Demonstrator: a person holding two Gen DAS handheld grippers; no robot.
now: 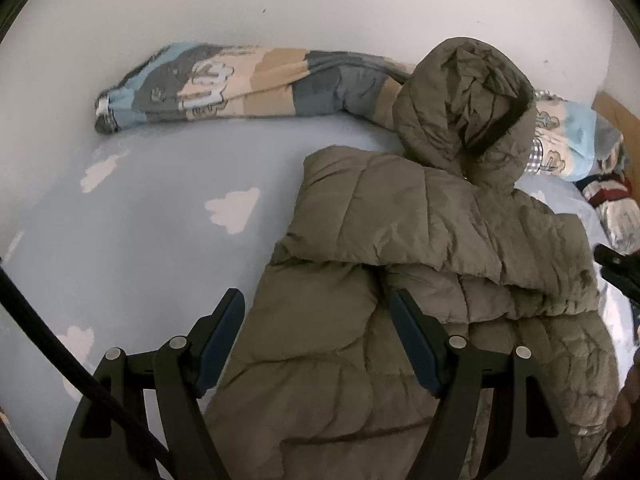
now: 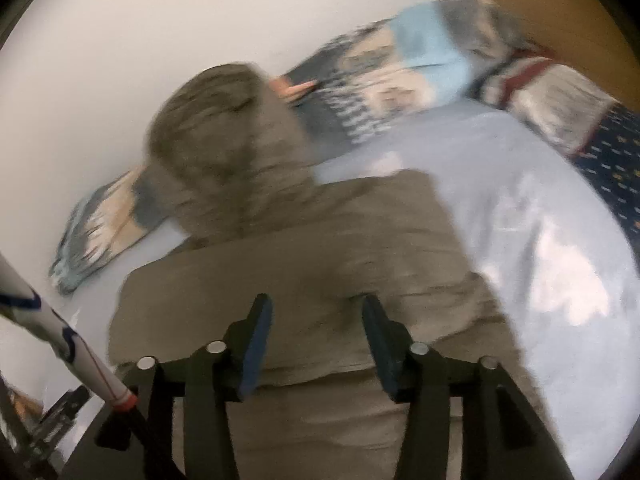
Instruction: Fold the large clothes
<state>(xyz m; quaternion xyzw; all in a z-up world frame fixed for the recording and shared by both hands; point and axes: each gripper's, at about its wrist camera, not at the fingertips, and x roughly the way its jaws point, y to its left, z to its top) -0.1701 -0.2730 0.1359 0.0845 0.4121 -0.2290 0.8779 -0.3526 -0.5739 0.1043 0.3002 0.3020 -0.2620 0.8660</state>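
Your left gripper (image 1: 316, 312) hangs wide open, empty, over the puffy olive quilted jacket (image 1: 420, 272) on the pale blue cloud-print sheet (image 1: 140, 220). Your right gripper (image 2: 316, 320), half open, grips nothing. Sleeves lie folded across; the jacket's long axis runs away toward the hood (image 1: 468, 108), equally near both hands.

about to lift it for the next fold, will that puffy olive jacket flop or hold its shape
The olive jacket will probably flop: its quilted panels already crease and drape. It likely weighs little for its bulk, being puffy. Its sheeny shell may slide on the bedsheet.
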